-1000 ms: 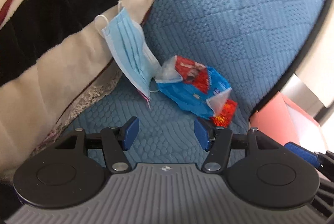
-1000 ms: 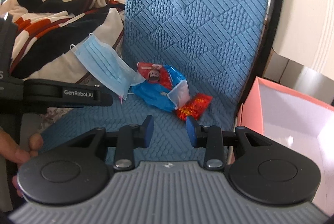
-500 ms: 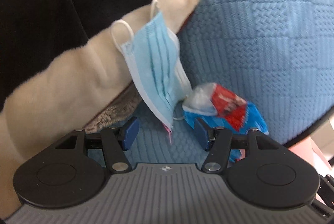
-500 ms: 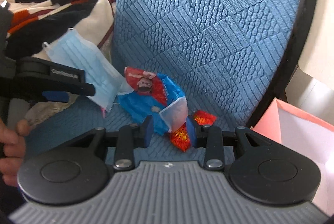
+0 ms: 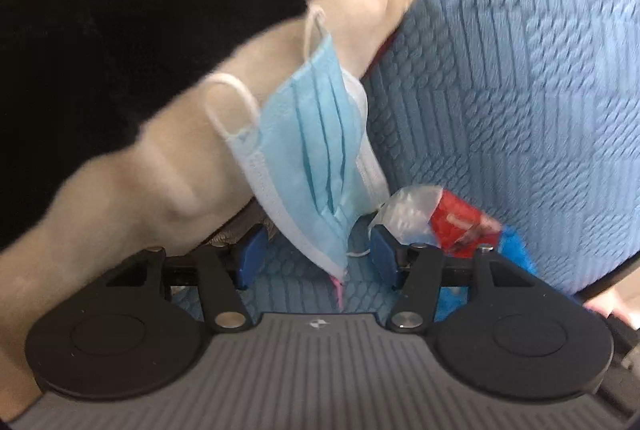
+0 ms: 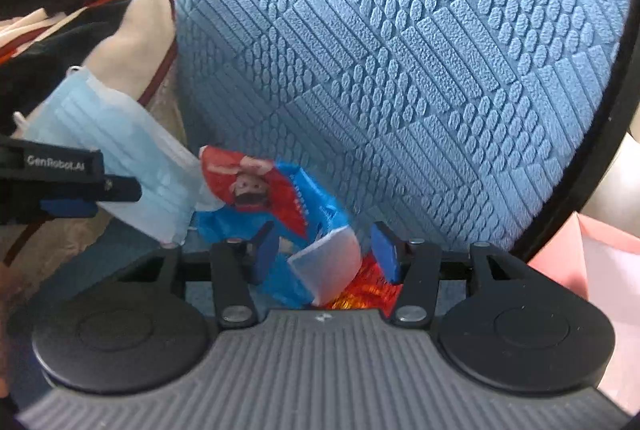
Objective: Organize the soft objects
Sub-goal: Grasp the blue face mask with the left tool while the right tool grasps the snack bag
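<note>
A light blue face mask (image 5: 316, 157) hangs off the striped blanket (image 5: 120, 29) onto the blue seat; its lower corner lies between the open jaws of my left gripper (image 5: 316, 256). The mask also shows in the right wrist view (image 6: 120, 157), with the left gripper (image 6: 72, 185) beside it. A blue and red snack bag (image 6: 276, 205) lies on the seat, its torn end between the open jaws of my right gripper (image 6: 324, 250). A small red and orange wrapper (image 6: 360, 290) lies under it. The snack bag also shows in the left wrist view (image 5: 460, 226).
The blue quilted chair back (image 6: 400, 49) rises close behind the objects. The striped blanket (image 6: 80, 9) is piled at the left. A pink box (image 6: 600, 262) stands at the right of the chair.
Both grippers have moved forward and closer. The mask's corner now lies between the left jaws and the snack bag's end between the right jaws. The right jaws have opened wider.
</note>
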